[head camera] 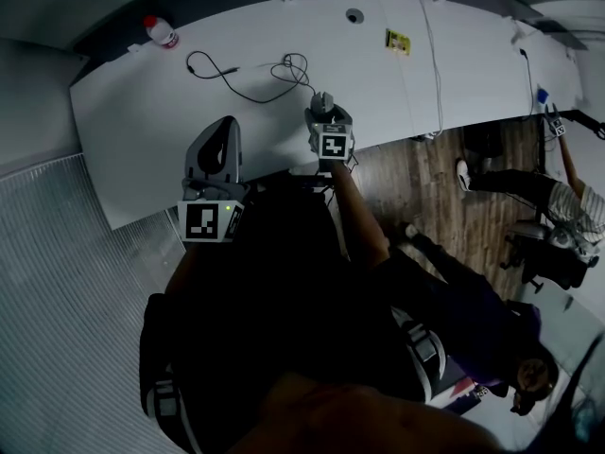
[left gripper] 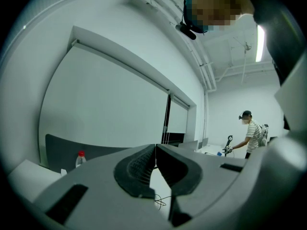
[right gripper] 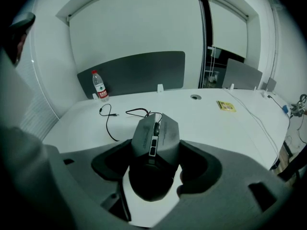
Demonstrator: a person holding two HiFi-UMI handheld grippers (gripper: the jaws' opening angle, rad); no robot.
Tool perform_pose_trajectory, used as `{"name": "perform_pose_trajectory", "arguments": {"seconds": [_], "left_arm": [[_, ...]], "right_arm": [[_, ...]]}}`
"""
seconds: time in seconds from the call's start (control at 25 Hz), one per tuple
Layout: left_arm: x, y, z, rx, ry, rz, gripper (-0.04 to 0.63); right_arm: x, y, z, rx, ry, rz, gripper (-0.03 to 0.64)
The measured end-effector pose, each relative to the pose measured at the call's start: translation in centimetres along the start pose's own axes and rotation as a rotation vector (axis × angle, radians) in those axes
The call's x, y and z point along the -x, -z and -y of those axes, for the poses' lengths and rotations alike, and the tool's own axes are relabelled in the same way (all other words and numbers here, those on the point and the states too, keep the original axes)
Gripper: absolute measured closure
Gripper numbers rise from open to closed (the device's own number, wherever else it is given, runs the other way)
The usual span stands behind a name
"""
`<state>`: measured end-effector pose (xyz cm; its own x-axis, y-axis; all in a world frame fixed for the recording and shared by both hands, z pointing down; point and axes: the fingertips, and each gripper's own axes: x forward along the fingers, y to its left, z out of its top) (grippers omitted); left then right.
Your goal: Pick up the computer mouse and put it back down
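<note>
Your left gripper (left gripper: 155, 151) tilts upward, its jaws pressed together with nothing between them. Your right gripper (right gripper: 154, 158) reaches further forward than the left on a bare, outstretched forearm (head camera: 361, 220), its jaws clamped on the sides of the mouse (right gripper: 156, 133).

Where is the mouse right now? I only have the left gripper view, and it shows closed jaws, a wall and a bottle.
Observer: The right gripper is shut on the computer mouse.
Operator: Is its cable plugged in?
Observer: No. The cable lies on the table with its free end loose.
Operator: Where's my left gripper?
Observer: The head view shows the left gripper above the table's near edge, beside the right one.
</note>
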<state>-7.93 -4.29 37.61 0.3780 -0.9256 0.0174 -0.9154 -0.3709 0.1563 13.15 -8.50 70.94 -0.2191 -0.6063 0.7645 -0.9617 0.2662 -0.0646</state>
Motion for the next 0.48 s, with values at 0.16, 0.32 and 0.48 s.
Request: {"name": "perform_pose_trajectory", "arguments": {"seconds": [0.16,0.32,0.48], "left_arm": [[-0.1,0.2,0.0,0.004,0.004,0.001,0.589],[0.0,0.5,0.0,0.014,-0.007,-0.019,0.589],[-0.3,0.7,-0.1,0.014,-0.008,-0.02,0.589]], "right_arm": [[-0.6,0.9,-0.1,-0.004,0.0,-0.026,0.319],[-1.2,2.0,0.0,-0.008,-0.007,-0.058,0.319],[-1.9,2.6,0.0,-0.008,-0.01,-0.08,0.319]]}}
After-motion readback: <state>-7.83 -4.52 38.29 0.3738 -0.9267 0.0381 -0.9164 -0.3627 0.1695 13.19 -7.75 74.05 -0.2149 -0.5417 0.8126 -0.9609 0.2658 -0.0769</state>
